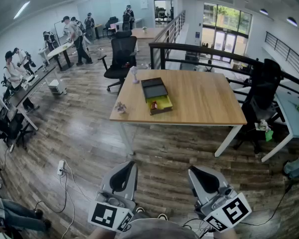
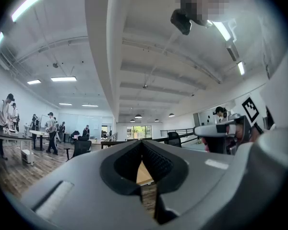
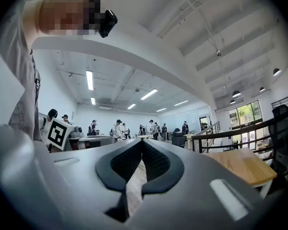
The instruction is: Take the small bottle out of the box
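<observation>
Box [image 1: 161,110] open on table [image 1: 204,98], contents too small to tell

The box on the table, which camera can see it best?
The head view. It looks down on the open box on the wooden table, its yellow inside showing. Neither gripper view shows the box; they catch only bits of tabletop and the room.

A wooden table [image 1: 204,101] on white legs stands on the plank floor [image 1: 89,128]. An open box [image 1: 159,103] (dark lid flipped back, yellow inside) lies toward its left side. A pale trinket [image 1: 134,74] sits at the far left corner and a second trinket [image 1: 121,107] at the near left corner, both too small to identify.
</observation>
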### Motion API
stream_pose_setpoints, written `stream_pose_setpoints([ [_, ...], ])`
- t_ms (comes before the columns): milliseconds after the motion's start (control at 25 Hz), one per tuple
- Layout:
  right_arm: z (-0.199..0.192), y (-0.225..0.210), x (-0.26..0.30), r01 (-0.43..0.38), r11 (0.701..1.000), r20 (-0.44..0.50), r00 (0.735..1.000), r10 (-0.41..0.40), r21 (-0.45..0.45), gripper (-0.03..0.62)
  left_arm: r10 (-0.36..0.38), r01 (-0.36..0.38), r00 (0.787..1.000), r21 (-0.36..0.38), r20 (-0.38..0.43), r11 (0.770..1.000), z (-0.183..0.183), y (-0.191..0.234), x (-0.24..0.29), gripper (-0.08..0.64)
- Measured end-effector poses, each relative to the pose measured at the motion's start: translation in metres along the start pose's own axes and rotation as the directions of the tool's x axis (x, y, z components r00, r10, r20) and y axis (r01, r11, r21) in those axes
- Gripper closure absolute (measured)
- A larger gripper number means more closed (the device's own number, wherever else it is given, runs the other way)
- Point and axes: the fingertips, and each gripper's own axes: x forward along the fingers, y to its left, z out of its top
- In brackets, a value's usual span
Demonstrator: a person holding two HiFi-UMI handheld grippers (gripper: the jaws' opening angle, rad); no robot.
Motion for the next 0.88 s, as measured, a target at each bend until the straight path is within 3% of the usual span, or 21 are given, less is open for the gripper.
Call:
stream_pose_setpoints([
  [240,-0.004,-0.009,-0.001,0.029,1.0,0.006,1.0,-0.029,0.007,0.581,-0.014,0.014,1.0,0.004,0.013,1.0,0.0,-0.005,0.005,0.56],
  [480,-0.004,-0.003,0.002,0.009,1.0,0.012,1.0,-0.009,0.002,0.581,-0.02,0.02,0.999,0.001,0.041,1.0,0.014,-0.004,0.003,0.56],
  [680,-0.009,-0.008,-0.004,0.01,1.0,0.002,1.0,-0.01,0.012,0.581,0.007,-0.002,0.999,-0.101,0.043,0.995,0.008,-0.002,0.003,0.56],
  [760,-0.011,-0.011,-0.005,0.009,1.0,-0.006,1.0,-0.009,0.009,0.581,0.028,-0.022,0.999,-0.11,0.045,0.994,0.008,0.002,0.005,0.555],
  [880,-0.015,-0.014,-0.003,0.01,1.0,-0.02,1.0,-0.01,0.02,0.581,0.057,-0.046,0.996,-0.157,0.066,0.987,0.008,0.012,0.005,0.397],
])
